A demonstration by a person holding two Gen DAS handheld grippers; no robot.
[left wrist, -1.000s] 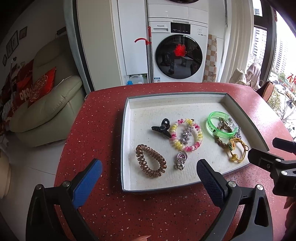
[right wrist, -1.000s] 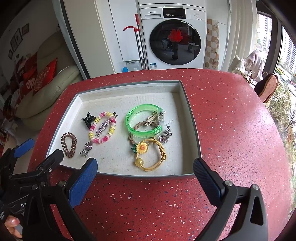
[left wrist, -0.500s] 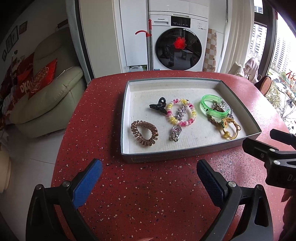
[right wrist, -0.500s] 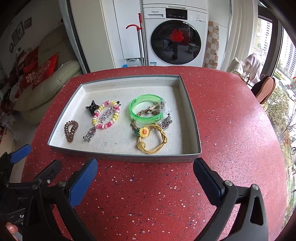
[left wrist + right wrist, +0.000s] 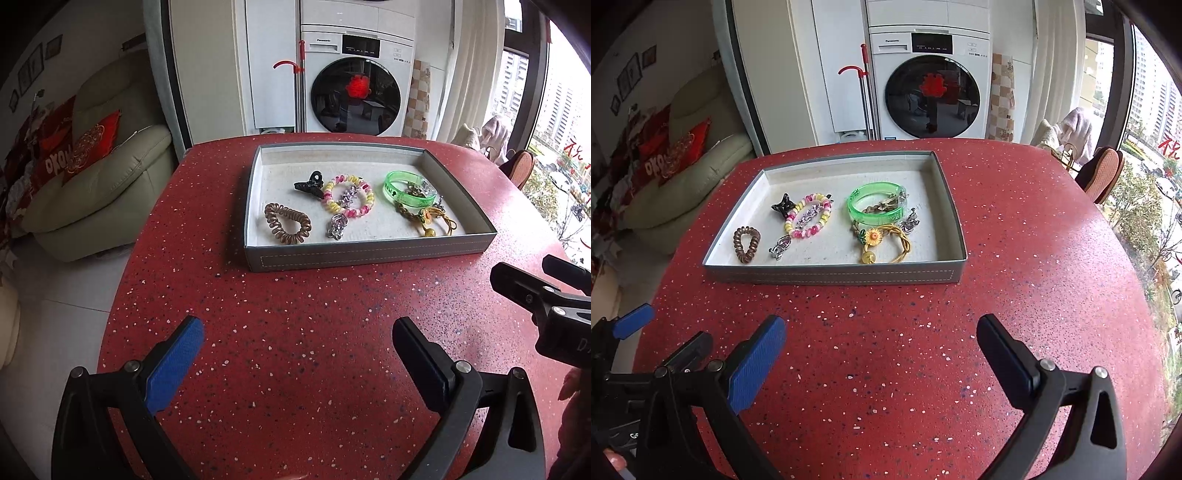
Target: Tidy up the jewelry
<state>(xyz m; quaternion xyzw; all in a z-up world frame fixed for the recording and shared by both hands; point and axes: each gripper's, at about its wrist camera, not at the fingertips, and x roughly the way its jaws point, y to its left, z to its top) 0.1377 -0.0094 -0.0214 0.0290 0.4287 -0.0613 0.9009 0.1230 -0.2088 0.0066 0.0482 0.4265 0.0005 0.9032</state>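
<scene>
Grey tray on the red speckled table, holding a brown spiral hair tie, black claw clip, beaded bracelet, green bangle and yellow flower hair tie. Left gripper and right gripper hover over the table short of the tray, jaws spread wide and empty.

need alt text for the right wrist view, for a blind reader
An open right gripper hovers over a red speckled table, facing a shallow grey tray of jewelry: a green bangle, a beaded bracelet, a brown coil hair tie. A washing machine stands behind.
</scene>
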